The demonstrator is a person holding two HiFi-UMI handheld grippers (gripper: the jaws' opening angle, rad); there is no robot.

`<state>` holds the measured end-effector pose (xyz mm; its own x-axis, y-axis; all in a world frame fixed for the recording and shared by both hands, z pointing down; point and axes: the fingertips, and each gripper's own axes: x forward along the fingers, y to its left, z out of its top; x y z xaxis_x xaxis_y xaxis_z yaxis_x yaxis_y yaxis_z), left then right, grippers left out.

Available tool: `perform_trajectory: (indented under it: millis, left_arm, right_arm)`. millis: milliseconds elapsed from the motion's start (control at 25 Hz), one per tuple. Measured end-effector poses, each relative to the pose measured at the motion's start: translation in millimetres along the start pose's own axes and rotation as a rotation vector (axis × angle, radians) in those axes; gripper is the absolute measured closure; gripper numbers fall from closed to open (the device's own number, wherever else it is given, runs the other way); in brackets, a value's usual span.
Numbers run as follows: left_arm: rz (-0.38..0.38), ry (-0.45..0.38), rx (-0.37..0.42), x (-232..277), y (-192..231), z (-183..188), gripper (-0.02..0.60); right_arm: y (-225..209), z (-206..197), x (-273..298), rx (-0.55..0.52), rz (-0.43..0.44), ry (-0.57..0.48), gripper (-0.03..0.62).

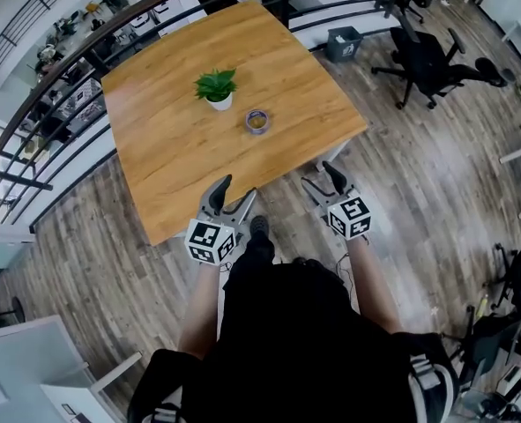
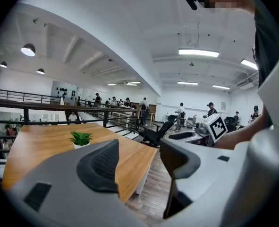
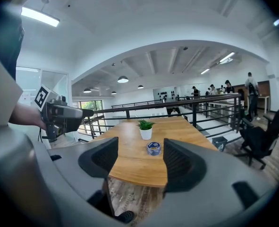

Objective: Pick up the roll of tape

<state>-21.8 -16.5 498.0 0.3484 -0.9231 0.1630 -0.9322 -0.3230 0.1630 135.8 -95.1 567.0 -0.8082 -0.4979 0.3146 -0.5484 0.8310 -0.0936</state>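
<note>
Mezzanine office, plank floor. A dark railing runs along the upper left of the head view. Right of it stands a square wooden table, one edge toward the person standing at it.

Upper centre of the tabletop: small potted plant, upright. It is not the target, but it sits near the target, up and to its left, so an approach from the person's side should miss it.

Lower centre-left: left gripper, over the table's near edge. Its claw is apart with nothing between the pads. Its own view looks across the tabletop at the plant, and the tape does not show there. Judged: spare hand, held ready.

Centre: roll of tape, lying flat with the hole up, well apart from both grippers. Lying flat, it likely calls for a pinch across its outer wall.

Lower centre-right: right gripper, just off the table's near corner, claw wide apart and empty. Its own view frames the tape in the gap between the pads, far off. Judged: lined up as the picking hand, reach not yet made.

Upper right: office chair, well away from the table and no obstacle.
</note>
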Motion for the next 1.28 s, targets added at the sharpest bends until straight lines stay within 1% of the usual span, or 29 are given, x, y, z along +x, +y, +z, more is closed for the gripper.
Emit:
perform_trajectory:
  millis: [280,440,560,840,1040,1280]
  left_arm:
    - [-0.035,0.019,-0.010,28,37,6,0.305]
    - [-0.059,0.028,0.007,46,55,12,0.305]
    - [-0.086,0.033,0.005,57,67,15,0.305]
    - [-0.145,0.059,-0.007,79,91,11,0.305]
    - [-0.194,0.066,0.010,99,106,15,0.305]
    - [-0.257,0.082,0.011,116,115,13,0.305]
  right_arm:
    - [-16,14,40,0.023,-0.027,0.002,0.283]
    - [-21,18,62,0.034,-0.038,0.009,0.284]
    - [-23,18,75,0.044,-0.054,0.016,0.283]
    - [-39,19,90,0.076,-0.120,0.026,0.283]
    - [-49,22,101,0.089,-0.168,0.023,0.284]
    - [-52,20,113,0.116,-0.214,0.024,0.284]
